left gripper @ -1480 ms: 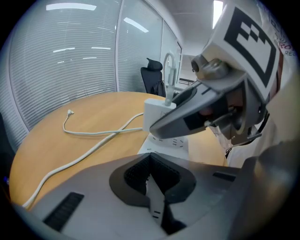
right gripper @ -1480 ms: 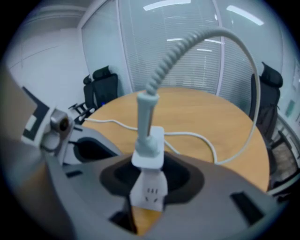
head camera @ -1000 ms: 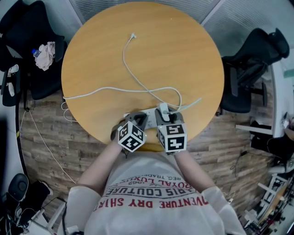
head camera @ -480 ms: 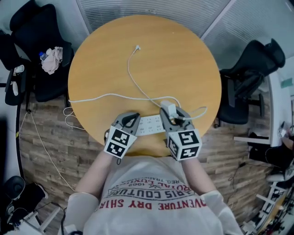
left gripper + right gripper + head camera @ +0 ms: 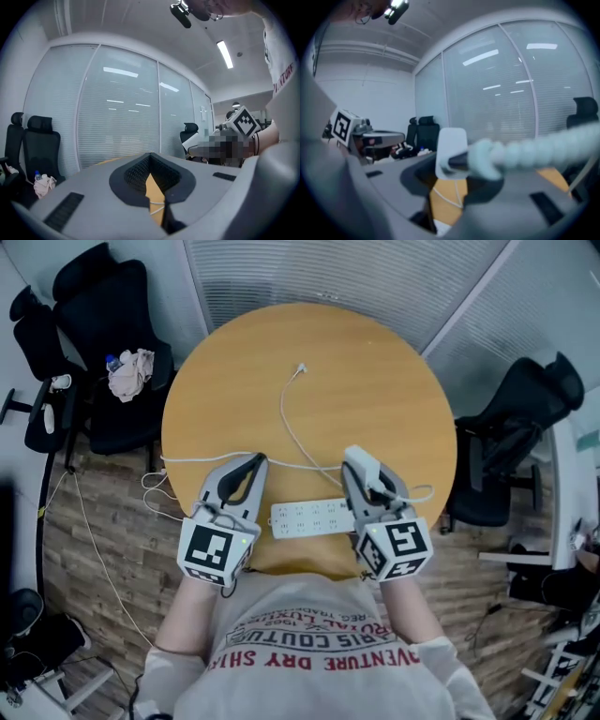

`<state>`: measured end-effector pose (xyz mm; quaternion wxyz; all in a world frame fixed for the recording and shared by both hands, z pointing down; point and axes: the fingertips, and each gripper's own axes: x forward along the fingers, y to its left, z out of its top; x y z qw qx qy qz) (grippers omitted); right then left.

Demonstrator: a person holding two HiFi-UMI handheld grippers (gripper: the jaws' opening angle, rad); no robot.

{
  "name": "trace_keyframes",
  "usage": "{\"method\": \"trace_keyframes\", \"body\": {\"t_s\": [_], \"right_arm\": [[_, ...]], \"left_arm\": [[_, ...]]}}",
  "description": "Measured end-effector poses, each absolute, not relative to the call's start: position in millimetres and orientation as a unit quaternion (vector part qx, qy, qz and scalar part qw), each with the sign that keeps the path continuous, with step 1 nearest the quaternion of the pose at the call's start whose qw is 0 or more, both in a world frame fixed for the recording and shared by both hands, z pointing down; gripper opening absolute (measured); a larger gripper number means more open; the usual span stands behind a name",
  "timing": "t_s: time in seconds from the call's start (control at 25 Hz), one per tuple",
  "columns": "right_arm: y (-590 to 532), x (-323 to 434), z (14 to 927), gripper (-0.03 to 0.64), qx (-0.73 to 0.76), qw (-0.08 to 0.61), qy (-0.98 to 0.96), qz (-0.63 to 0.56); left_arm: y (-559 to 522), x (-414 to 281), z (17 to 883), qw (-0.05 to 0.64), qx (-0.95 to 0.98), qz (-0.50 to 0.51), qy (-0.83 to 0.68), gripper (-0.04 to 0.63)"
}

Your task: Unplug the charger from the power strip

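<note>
Well, the power strip (image 5: 314, 517) lies near the table (image 5: 375, 381) edge; the right gripper (image 5: 364, 474) clamps the charger (image 5: 451, 145) clear of it; the left gripper (image 5: 246, 470) hangs closed, empty; likely light, rigid, slick, so grip its flat sides; the limp cable (image 5: 289, 423) trails beyond.

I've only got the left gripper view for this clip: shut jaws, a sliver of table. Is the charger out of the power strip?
Observer: Yes. In the head view the right gripper holds the white charger clear of the power strip.
Operator: Is anything holding the strip?
Observer: No. The left gripper is apart from it, to its left. The strip lies alone near the table's near edge.
Operator: And the cable?
Observer: The cable crosses the table to a loose end.
</note>
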<state>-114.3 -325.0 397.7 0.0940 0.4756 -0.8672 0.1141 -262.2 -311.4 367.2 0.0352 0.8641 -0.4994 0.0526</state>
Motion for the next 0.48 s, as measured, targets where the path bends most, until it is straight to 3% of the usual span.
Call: {"method": "trace_keyframes", "body": {"t_s": [0.48], "right_arm": [[-318.7,-134.3,378.3,0.155,0.439,0.076,-0.892,0.083]], "left_arm": [[-305.5,-273.2,344.1,0.017,0.859,0.031,-0.511,0.034]]}}
